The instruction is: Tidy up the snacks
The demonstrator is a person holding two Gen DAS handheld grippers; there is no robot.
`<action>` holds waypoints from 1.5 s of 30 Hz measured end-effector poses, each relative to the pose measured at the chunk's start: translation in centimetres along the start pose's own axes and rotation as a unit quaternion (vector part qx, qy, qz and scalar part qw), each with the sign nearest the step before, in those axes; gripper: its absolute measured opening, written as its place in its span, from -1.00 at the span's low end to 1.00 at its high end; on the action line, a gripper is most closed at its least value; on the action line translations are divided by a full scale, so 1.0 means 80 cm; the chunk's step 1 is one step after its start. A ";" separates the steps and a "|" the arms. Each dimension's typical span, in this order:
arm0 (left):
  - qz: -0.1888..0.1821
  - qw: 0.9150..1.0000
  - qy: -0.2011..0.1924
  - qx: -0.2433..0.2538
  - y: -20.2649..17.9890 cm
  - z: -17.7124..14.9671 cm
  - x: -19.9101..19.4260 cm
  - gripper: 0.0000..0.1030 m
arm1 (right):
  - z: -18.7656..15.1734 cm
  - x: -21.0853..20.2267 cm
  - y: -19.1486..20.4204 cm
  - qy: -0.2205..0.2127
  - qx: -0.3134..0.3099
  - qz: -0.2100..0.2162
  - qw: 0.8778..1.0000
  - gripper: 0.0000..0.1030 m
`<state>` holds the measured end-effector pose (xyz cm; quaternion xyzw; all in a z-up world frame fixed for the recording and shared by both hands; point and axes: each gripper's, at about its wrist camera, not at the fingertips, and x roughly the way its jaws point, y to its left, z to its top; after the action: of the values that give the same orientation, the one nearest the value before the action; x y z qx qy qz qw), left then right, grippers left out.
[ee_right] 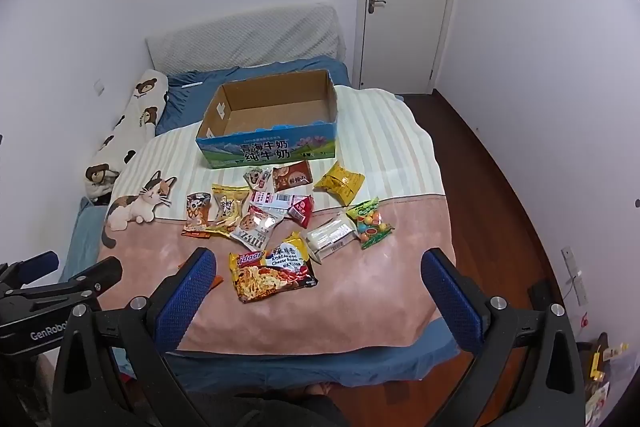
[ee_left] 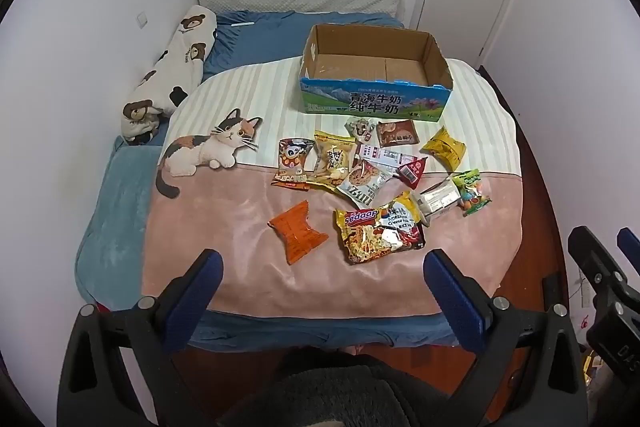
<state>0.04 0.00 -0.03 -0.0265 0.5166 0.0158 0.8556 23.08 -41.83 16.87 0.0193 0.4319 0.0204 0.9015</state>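
Right, both grippers hang over the near edge of the bed (ee_left: 120,211), nothing between the jaws; left gripper (ee_left: 320,263) spread wide, right gripper (ee_right: 318,263) likewise, prob. readied for a first pick; snacks lie loose mid-blanket, noodle pack (ee_left: 378,229) and orange pack (ee_left: 296,231) nearest, yellow pack (ee_left: 444,147) far right; box (ee_left: 374,103) sits just beyond the pile w/ open top, empty, so it looks meant to take them; none packed yet.
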 end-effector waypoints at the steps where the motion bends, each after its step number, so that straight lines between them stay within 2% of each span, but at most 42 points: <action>1: 0.000 1.000 -0.003 0.000 0.000 0.000 0.000 1.00 | 0.001 0.001 0.000 0.004 0.000 -0.003 1.000 1.00; 14: -0.004 1.000 -0.002 -0.001 0.001 -0.001 0.000 1.00 | -0.001 0.003 0.002 0.009 0.000 -0.002 1.000 1.00; 25: -0.007 1.000 0.014 0.003 -0.005 -0.004 0.005 1.00 | -0.006 0.018 -0.002 0.038 0.000 -0.001 0.999 1.00; 45: -0.010 1.000 0.018 -0.001 -0.002 -0.013 0.004 1.00 | -0.014 0.018 -0.001 0.043 -0.001 0.000 0.999 1.00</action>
<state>-0.69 -0.21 -0.82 -0.0333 0.5315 0.0072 0.8464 23.09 -41.80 15.06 0.0177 0.4707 0.0220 0.8819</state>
